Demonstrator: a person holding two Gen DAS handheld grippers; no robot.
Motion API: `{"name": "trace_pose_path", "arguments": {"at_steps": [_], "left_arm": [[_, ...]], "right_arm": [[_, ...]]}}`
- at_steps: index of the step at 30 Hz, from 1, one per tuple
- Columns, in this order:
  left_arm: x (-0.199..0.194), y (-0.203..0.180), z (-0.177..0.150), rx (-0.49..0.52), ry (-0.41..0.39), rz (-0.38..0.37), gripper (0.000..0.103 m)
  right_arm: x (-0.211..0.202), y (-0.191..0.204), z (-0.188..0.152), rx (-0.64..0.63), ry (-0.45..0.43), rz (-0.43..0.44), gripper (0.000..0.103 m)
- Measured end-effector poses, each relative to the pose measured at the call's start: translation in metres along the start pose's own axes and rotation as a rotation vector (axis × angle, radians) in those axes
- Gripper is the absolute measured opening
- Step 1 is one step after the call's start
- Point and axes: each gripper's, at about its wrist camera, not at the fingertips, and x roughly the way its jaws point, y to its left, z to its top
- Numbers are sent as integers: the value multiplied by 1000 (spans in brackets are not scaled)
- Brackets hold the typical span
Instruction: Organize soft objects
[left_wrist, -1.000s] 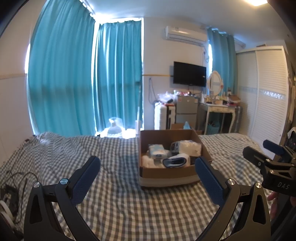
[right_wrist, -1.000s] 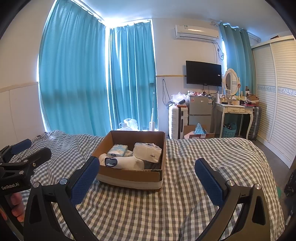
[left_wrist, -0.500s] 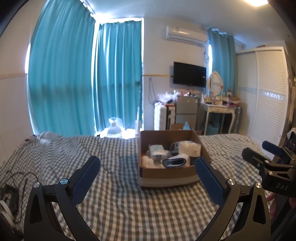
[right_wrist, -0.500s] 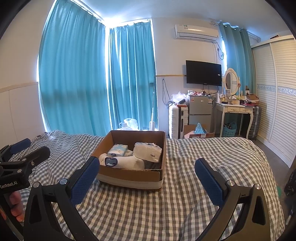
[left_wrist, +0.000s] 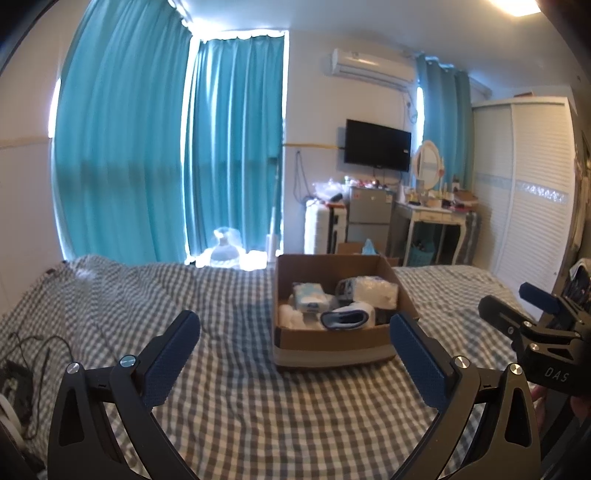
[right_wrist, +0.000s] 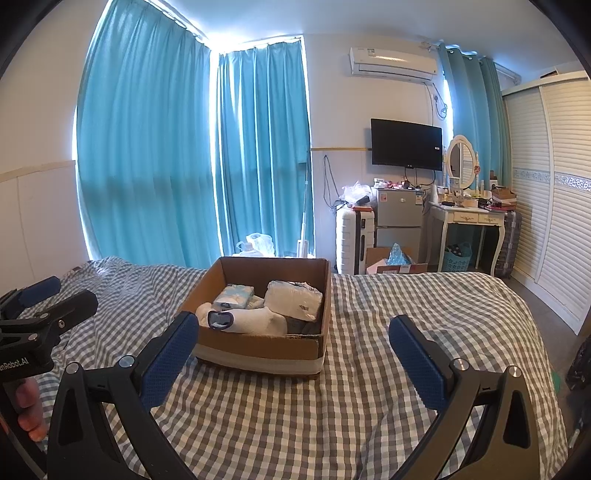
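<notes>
**Soft goods sit in the box; both tools held back, spread and empty**

Cardboard box (right_wrist: 258, 328) sits on the checked bed (right_wrist: 369, 406), at about 11 o'clock from the right tool and 1 o'clock from the left. Inside, packed close: a white sock with a dark cuff (right_wrist: 245, 320) along the near wall, a pale blue tissue pack (right_wrist: 234, 295) behind it, a white wrapped bundle (right_wrist: 293, 299) toward the right wall, something dark under it that cannot be identified. No soft item shows loose on the bedspread in either view.

Left tool (left_wrist: 295, 354): fingers spread wide, nothing between them, hovering short of the box. Right tool (right_wrist: 293, 356): the same, wide apart and empty, box just beyond its left finger.

Step in hand, as a judgement: unsettled. The scene fits items gathered and hands drawn back, and equally a box waiting to be sorted or emptied. Any further pick would call for a drop over the rim at 12 o'clock and a gentle pinch on yielding fabric.
</notes>
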Motion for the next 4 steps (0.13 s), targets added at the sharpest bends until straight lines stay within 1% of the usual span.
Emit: {"name": "trace_pose_path", "arguments": {"at_steps": [4], "left_arm": [[-2,-3,1,13,-5,3,103]], "right_arm": [[0,0,0,1,1,1,103]]}}
